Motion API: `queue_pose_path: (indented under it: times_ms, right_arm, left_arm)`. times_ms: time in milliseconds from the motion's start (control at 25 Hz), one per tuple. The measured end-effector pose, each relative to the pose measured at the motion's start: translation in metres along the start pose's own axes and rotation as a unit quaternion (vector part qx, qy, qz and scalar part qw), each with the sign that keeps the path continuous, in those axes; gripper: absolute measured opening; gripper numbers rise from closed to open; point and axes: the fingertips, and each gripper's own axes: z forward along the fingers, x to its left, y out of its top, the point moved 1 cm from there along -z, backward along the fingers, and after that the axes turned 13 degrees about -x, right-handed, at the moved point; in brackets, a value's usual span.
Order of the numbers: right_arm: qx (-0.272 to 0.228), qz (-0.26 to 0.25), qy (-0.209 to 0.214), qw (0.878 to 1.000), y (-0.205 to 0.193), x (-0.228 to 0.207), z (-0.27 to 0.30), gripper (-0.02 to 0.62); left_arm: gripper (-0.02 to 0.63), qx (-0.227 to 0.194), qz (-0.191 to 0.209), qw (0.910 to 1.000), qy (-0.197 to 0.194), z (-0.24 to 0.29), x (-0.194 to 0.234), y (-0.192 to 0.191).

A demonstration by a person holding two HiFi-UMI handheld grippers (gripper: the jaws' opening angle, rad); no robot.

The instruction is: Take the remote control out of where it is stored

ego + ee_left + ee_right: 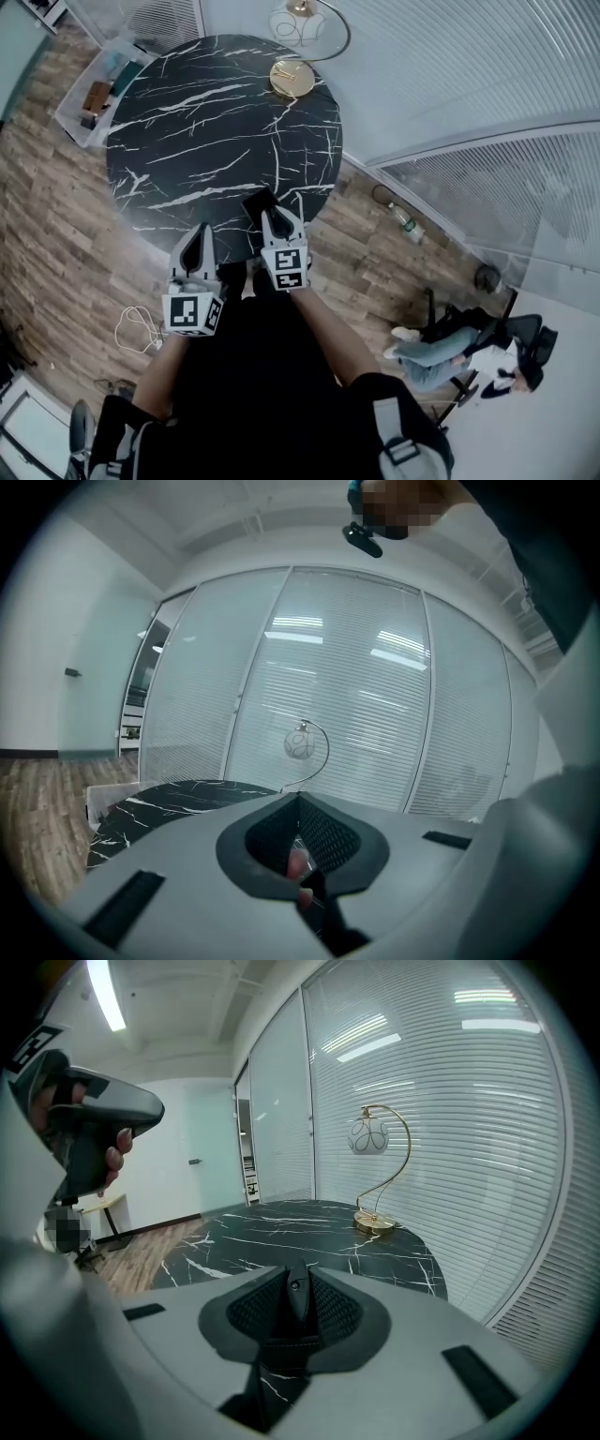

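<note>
In the head view my right gripper (278, 217) is shut on a flat black remote control (258, 202), held over the near edge of the round black marble table (187, 122). The right gripper view shows the remote (296, 1296) edge-on, a thin black slab pinched between the jaws (296, 1302). My left gripper (197, 232) hovers to the left, just off the table's rim, its fingers meeting in a point with nothing held. Seen from the left gripper view (298, 803), its jaws touch at the tips. It also shows at the upper left of the right gripper view as a left gripper (94, 1129) in a hand.
A gold arc lamp (295, 56) with a glass globe stands at the table's far edge. A clear storage box (94, 94) sits on the wood floor at left, a white cable (141, 328) near my feet, a bottle (405, 223) by the blinds. A seated person (469, 352) is at right.
</note>
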Motion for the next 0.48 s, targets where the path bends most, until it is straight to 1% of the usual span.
queue_pose_path:
  times_ms: [480]
  right_arm:
    - [0.000, 0.000, 0.007, 1.000, 0.001, -0.001, 0.002, 0.075]
  left_arm:
    - [-0.003, -0.025, 0.019, 0.9995, -0.006, 0.007, -0.005, 0.022]
